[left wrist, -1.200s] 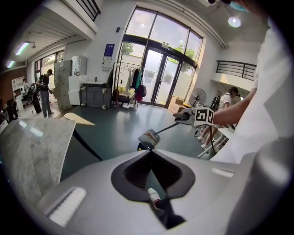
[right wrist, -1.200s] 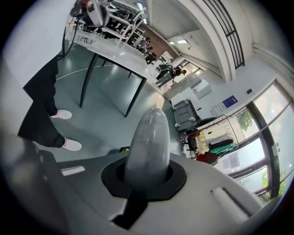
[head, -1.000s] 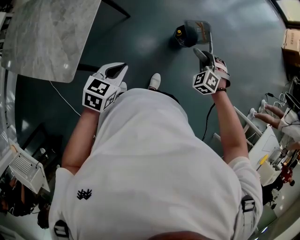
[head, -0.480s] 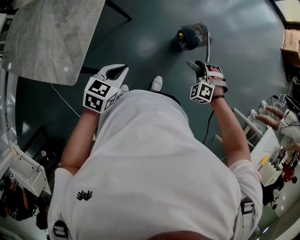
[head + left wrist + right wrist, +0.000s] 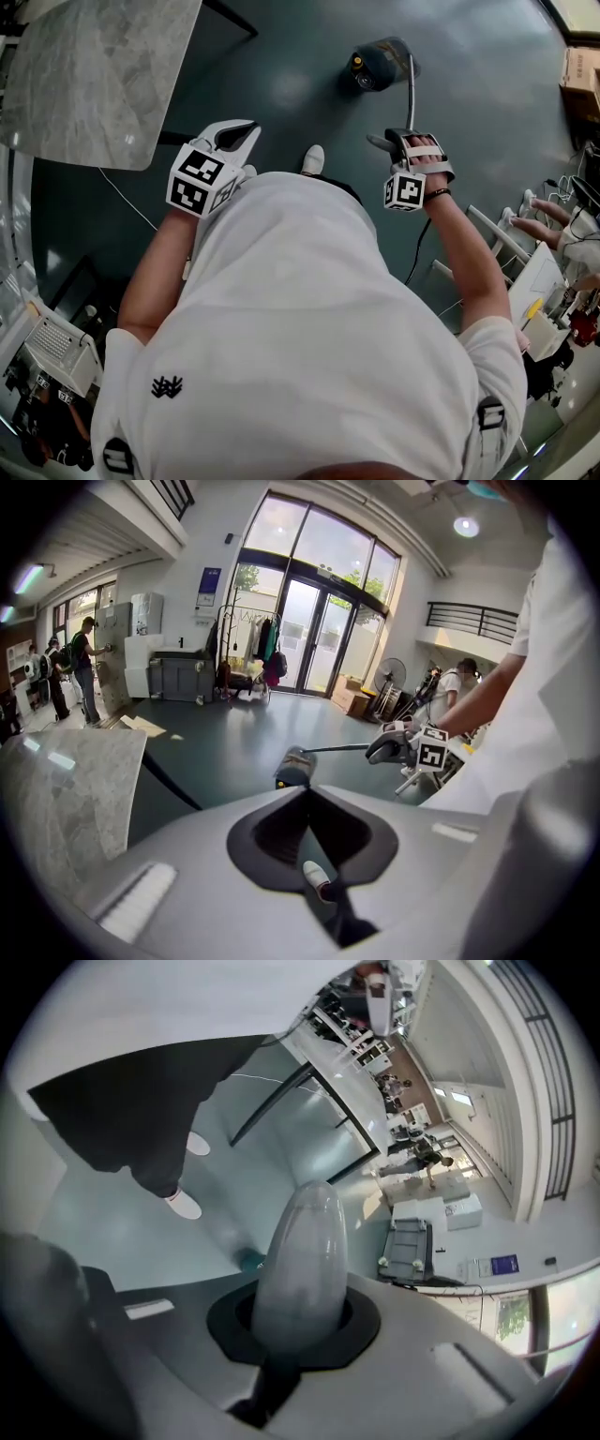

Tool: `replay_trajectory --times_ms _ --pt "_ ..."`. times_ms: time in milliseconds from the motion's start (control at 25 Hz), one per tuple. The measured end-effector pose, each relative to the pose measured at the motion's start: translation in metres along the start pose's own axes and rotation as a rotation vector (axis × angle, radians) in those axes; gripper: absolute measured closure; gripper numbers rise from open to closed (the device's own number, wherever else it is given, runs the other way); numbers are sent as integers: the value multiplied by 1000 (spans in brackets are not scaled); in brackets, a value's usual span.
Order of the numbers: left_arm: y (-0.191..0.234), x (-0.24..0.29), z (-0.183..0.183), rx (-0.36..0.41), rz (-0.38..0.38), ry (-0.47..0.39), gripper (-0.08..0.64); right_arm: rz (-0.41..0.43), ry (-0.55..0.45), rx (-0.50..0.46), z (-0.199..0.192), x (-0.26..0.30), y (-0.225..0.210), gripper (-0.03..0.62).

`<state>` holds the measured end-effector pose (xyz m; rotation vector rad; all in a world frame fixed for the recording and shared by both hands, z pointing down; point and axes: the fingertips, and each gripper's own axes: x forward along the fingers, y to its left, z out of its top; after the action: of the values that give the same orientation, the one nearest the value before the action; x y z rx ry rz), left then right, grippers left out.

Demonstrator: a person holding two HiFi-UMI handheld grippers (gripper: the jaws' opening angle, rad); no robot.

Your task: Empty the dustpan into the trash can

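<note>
**A:** Left gripper (image 5: 246, 136) first. What is it doing?

**B:** Its jaws are pressed together on nothing. Through the opening behind them, its own view shows only floor and a white shoe (image 5: 312, 160). It hangs at ten o'clock from the person's chest, near the pale marble counter (image 5: 84, 84) at eleven o'clock.

**A:** And the dustpan?

**B:** The dark grey plastic dustpan (image 5: 382, 64) is out at one o'clock, low over the dark floor. I cannot tell whether it touches. Something small and yellow (image 5: 357, 64) shows at its near edge. A thin metal shaft (image 5: 410, 94) runs back from it to the right gripper (image 5: 401, 141). That gripper's jaws pinch the grey rounded plastic grip (image 5: 302, 1251) at the shaft's end.

**A:** How will it handle?

**B:** Light and stiff, I'd judge, but the pan hangs far from the hold, so it will want to swing and twist. The smooth rounded grip could slip in the jaws. The grip is the right place to hold. The free left gripper could steady the shaft partway down, and the pan should stay level so nothing spills.

**A:** Where is the trash can?

**B:** I can make out none in any view, so the emptying looks not yet begun.
</note>
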<state>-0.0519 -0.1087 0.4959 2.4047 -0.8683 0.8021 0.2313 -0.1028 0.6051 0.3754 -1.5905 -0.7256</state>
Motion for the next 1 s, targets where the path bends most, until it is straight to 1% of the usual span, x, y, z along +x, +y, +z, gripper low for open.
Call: replay_trajectory --times_ms 80,280,360,440,640,760,880,1000 --pt "-3 1 0 11 -6 3 503 2 -2 -24 -4 -3 5 591" --pt "-8 1 2 20 -15 6 503 -8 -15 -24 -4 -9 10 591" --pt "-9 3 3 26 -20 9 503 -36 -18 15 -7 -7 4 589" --pt "-12 5 4 31 -26 11 503 -50 3 33 -12 -8 -7 588" --pt "-16 6 6 36 -37 15 503 -78 27 11 -19 -16 -25 588" --pt "-18 9 4 39 -44 22 503 -61 32 -44 -15 -19 -19 591" --pt "-18 11 5 41 -38 16 503 -12 15 -107 -2 -12 11 591" --pt "-20 10 5 35 -37 14 503 36 10 -100 6 -6 35 591"
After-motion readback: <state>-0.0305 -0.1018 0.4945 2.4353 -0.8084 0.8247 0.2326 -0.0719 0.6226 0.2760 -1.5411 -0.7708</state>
